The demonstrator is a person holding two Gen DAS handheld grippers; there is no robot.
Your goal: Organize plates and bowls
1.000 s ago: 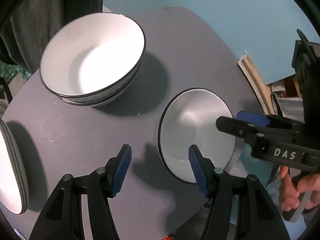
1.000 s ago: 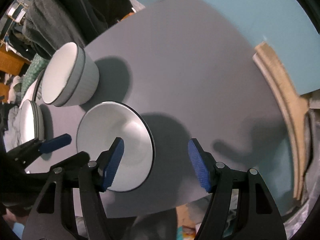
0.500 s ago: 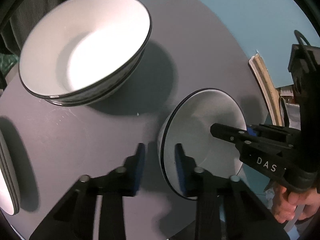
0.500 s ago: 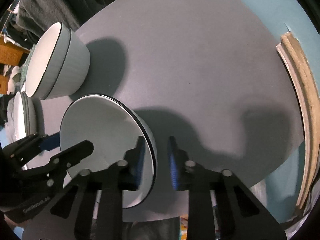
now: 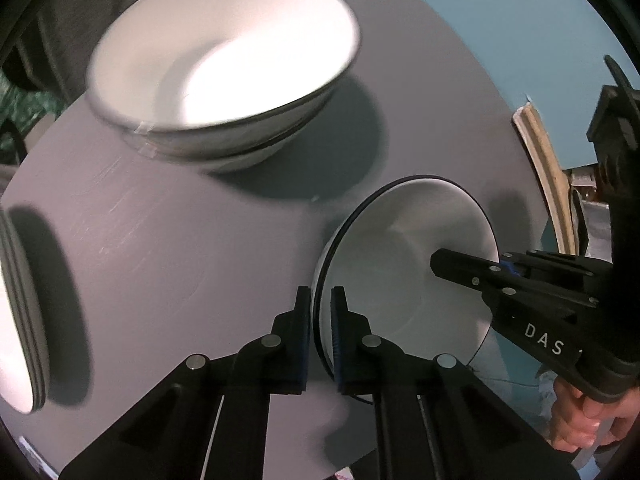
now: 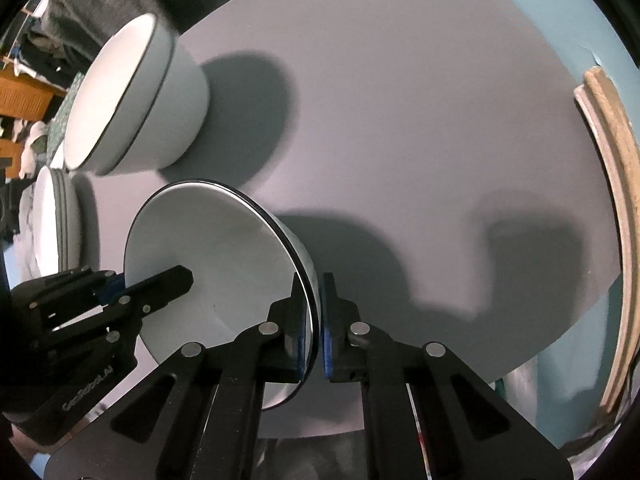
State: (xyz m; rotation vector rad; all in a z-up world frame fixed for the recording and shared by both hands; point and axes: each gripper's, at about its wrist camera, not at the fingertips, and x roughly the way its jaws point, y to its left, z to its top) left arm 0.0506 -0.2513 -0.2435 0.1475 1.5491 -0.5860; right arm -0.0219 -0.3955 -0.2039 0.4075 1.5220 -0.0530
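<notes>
A small white bowl (image 5: 404,264) with a thin black rim sits near the front of the round grey table (image 5: 192,248). My left gripper (image 5: 320,316) pinches its left rim, jaws closing tight, one pad inside and one outside. My right gripper (image 5: 502,268) clamps the opposite rim. In the right wrist view the same small bowl (image 6: 216,256) has the right gripper (image 6: 315,312) closing on its right rim, and the left gripper (image 6: 116,286) grips the far side. Behind it stands a stack of larger white bowls (image 5: 224,60) (image 6: 132,96).
A stack of white plates (image 5: 16,312) (image 6: 52,224) lies at the table's left edge. A curved wooden piece (image 6: 612,200) leans beyond the right edge against a blue wall. A person's hand (image 5: 580,428) holds the right gripper. Bare grey tabletop (image 6: 400,120) lies to the right.
Both grippers went from wide open to closed on opposite sides of the small bowl's rim. Both came down closer to the table.
</notes>
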